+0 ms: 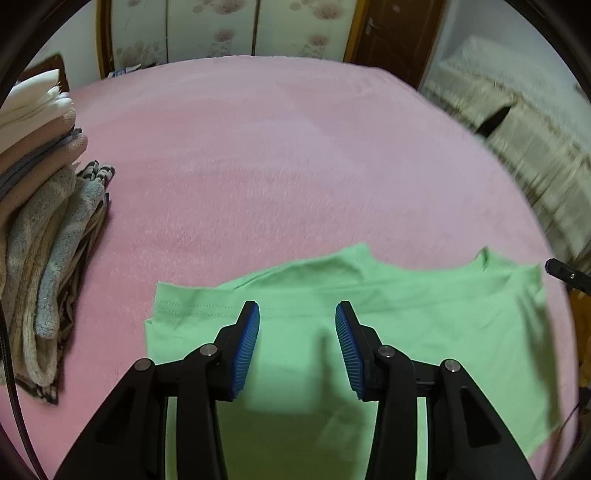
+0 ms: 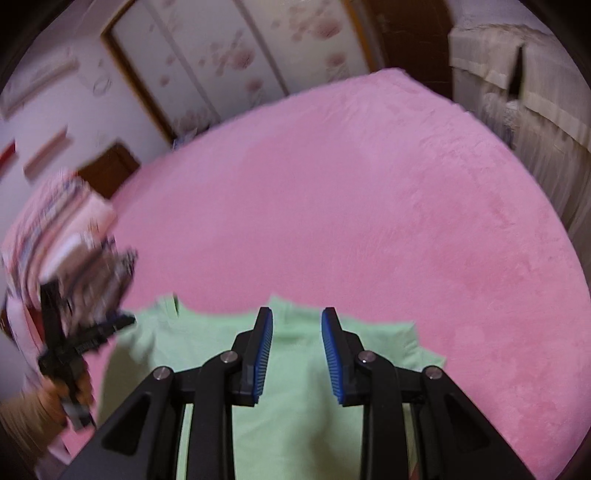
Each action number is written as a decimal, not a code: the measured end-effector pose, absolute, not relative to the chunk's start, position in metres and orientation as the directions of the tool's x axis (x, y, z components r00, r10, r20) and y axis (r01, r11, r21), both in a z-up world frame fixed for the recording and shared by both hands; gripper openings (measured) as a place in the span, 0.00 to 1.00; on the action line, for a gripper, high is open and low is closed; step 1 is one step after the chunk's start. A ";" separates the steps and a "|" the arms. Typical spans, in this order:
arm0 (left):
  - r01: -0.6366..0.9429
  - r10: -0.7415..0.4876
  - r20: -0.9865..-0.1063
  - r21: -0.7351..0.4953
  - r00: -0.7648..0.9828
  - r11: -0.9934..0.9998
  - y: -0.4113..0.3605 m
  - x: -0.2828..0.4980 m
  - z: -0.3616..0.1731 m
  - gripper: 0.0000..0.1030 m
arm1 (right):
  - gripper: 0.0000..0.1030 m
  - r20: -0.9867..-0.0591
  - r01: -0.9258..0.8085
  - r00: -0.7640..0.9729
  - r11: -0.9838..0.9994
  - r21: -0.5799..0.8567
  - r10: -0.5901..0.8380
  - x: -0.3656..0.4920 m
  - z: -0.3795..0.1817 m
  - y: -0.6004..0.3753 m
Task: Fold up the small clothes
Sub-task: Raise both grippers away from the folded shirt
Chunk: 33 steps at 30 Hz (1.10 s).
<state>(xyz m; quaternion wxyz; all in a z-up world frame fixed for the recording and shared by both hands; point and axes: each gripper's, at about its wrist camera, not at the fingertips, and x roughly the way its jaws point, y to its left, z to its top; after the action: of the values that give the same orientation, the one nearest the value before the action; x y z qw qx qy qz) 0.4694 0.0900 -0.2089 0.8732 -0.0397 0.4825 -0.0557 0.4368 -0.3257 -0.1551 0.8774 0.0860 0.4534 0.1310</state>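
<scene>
A light green garment (image 1: 406,314) lies flat, partly folded, on the pink blanket (image 1: 295,166) near its front edge. My left gripper (image 1: 297,306) hangs just above the garment's left half, jaws open, nothing between the blue pads. In the right wrist view the same green garment (image 2: 207,339) lies below my right gripper (image 2: 297,312), whose jaws stand apart and empty over the neck end. The left gripper (image 2: 85,343), held in a hand, shows blurred at the left. The right gripper's tip (image 1: 565,275) peeks in at the right edge of the left wrist view.
A stack of folded clothes and knitwear (image 1: 44,221) sits at the bed's left edge, blurred in the right wrist view (image 2: 66,229). Pink blanket (image 2: 369,203) stretches beyond the garment. A floral wardrobe (image 1: 221,29), a brown door (image 1: 391,29) and cream-covered furniture (image 1: 517,122) stand beyond.
</scene>
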 end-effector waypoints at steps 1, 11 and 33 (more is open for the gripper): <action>0.061 -0.116 -0.844 -0.098 0.524 0.993 0.087 0.470 -0.216 0.40 | 0.26 -0.790 -0.161 0.537 0.955 0.248 0.295 0.437 -0.164 -0.320; -0.010 -0.049 -0.863 -0.062 0.504 0.998 0.103 0.493 -0.246 0.40 | 0.00 -0.849 0.037 0.523 0.994 0.105 0.071 0.451 -0.210 -0.355; 0.008 -0.176 -0.795 -0.211 0.580 0.978 0.143 0.319 -0.132 0.57 | 0.04 -0.740 -0.051 0.632 0.965 0.257 0.230 0.277 -0.127 -0.309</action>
<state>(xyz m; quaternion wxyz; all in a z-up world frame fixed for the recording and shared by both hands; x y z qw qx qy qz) 0.3189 0.1434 -0.1320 0.8841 -0.0925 0.4551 -0.0519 0.2771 -0.3095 -0.1269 0.8970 0.1062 0.4218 0.0783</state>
